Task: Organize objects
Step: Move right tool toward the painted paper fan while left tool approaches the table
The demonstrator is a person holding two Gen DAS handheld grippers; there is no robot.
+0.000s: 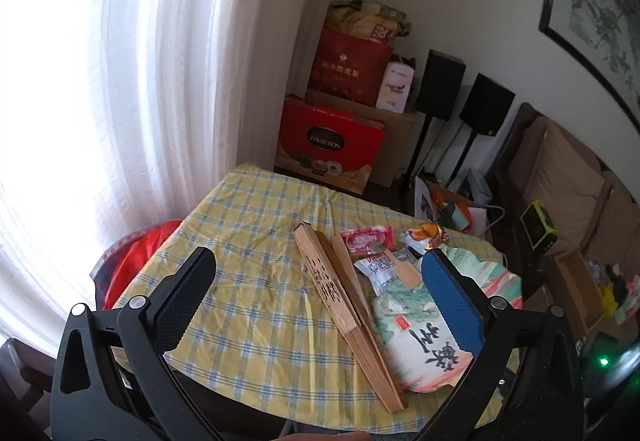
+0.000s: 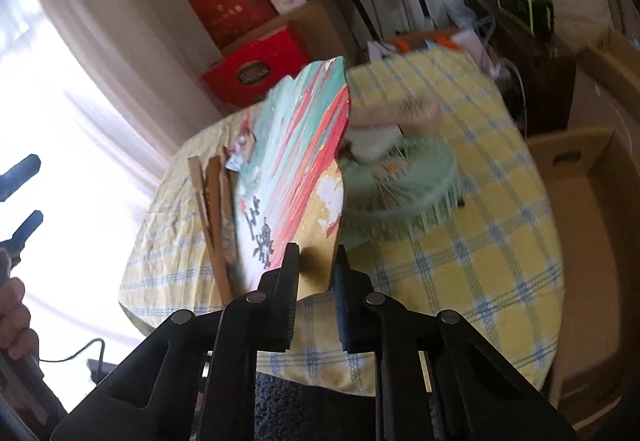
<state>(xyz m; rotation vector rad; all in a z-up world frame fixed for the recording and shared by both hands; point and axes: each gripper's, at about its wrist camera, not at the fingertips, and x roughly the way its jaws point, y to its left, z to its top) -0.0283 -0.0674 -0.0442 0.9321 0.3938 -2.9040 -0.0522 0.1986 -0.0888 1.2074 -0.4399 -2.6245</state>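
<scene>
right hand-held gripper [image 2: 316, 273] clamped narrow on the lower edge of a painted paper hand fan with red, teal and white streaks and black calligraphy [image 2: 296, 161]; fan lifted and tilted up off the bench [image 2: 500, 241], which wears a yellow-and-blue checked cloth. left hand-held gripper [image 1: 320, 281] spread wide, holding nothing, above the near side of the cloth. folded wooden slat fan [image 1: 340, 305] lies diagonally on the cloth just left of the painted fan. beyond it, near the far edge: red snack packet [image 1: 368, 239], white foil packet with printed code [image 1: 380, 269], orange-and-white wrapped snack [image 1: 426, 235], close together. right wrist view, blurred: pale green round openwork basket [image 2: 404, 197] behind the lifted fan; contents unclear. red gift boxes [image 1: 332, 137] stacked on the floor past the bench.
</scene>
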